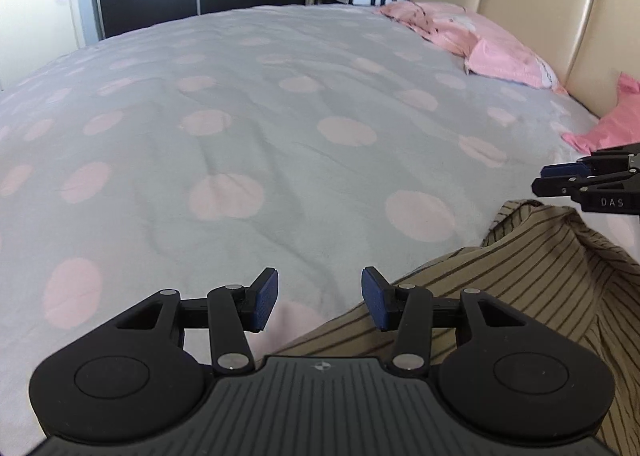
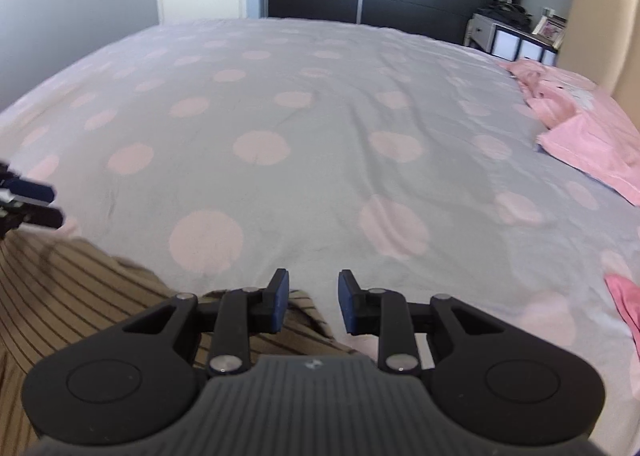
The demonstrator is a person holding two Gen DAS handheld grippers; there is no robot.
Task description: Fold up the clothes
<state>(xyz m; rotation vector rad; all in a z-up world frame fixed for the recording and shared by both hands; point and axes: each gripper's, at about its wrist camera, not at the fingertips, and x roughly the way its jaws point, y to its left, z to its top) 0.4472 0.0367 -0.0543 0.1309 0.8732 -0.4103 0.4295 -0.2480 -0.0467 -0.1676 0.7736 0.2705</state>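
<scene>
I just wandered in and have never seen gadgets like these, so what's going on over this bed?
A person is holding a two-finger gripper in each hand, about to fold clothes on a bed with a grey spotted cover. The left gripper and the right gripper are both open and empty, poised over a brown striped shirt that lies crumpled at the near edge. Neither has gripped it yet. A pink garment waits farther right, near the pink pillows by the headboard.
</scene>
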